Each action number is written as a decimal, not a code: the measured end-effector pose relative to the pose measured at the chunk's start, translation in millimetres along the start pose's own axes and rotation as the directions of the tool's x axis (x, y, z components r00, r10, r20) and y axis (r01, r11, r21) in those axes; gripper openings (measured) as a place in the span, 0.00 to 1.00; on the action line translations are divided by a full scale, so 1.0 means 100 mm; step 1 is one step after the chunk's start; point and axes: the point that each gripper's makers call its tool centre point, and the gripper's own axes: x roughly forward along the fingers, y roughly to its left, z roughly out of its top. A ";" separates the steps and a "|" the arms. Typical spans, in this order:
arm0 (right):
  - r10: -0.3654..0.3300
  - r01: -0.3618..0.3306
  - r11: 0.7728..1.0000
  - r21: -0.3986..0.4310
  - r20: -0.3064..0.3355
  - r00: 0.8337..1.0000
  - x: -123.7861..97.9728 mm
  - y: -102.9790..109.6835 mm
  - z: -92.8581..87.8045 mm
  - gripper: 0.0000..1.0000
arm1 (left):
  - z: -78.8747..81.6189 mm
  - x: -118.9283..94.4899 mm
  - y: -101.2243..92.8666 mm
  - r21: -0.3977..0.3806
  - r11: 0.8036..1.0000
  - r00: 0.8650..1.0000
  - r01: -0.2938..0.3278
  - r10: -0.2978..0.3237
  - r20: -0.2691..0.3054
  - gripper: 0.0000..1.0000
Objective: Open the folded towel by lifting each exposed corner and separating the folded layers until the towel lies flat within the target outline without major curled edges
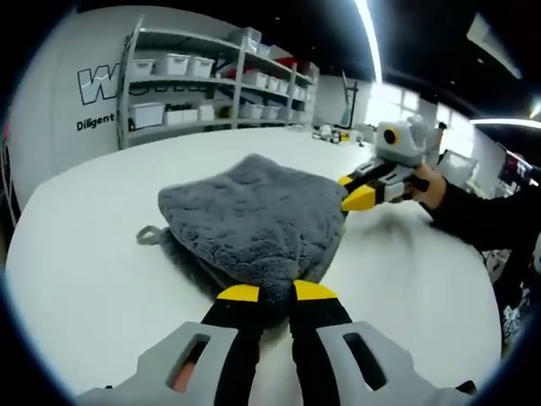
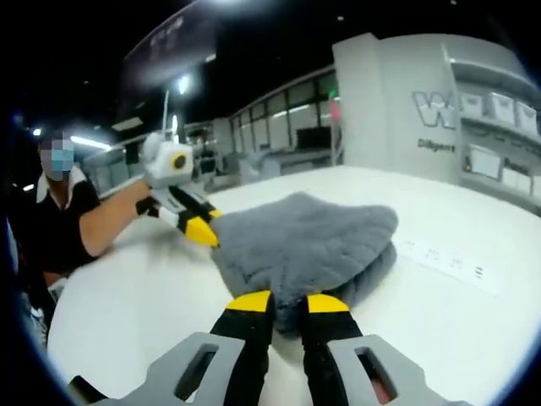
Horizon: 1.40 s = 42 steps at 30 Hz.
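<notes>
Left gripper (image 1: 277,293) is pinching the gray towel's (image 1: 254,220) near corner. Right gripper (image 2: 287,302) is clamping another corner, lifting it off the white table (image 1: 84,271).

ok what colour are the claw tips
Yellow, on black claws, clearest in the left gripper view: left claw, right claw, both at the grey towel.

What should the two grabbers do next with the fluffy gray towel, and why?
Probably pull the two grippers gently apart and up. The left gripper and the right gripper each look pinched on an edge of the gray towel, which is still bunched in layers on the white table. Spreading the held edges should peel the top layer open.
</notes>
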 end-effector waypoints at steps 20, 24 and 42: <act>-0.014 0.014 1.000 0.007 -0.012 1.000 -0.25 0.21 -0.16 0.06 | -0.08 -0.02 -0.32 0.015 1.000 1.000 0.008 -0.008 -0.011 0.06; -0.016 0.016 1.000 0.008 -0.014 1.000 -0.30 0.28 -0.17 0.06 | -0.10 -0.03 -0.37 0.013 1.000 1.000 0.010 -0.009 -0.016 0.06; -0.026 0.026 1.000 0.009 -0.033 0.999 -0.49 0.51 -0.29 0.06 | -0.19 -0.10 -0.68 0.024 0.999 1.000 0.025 -0.025 -0.014 0.06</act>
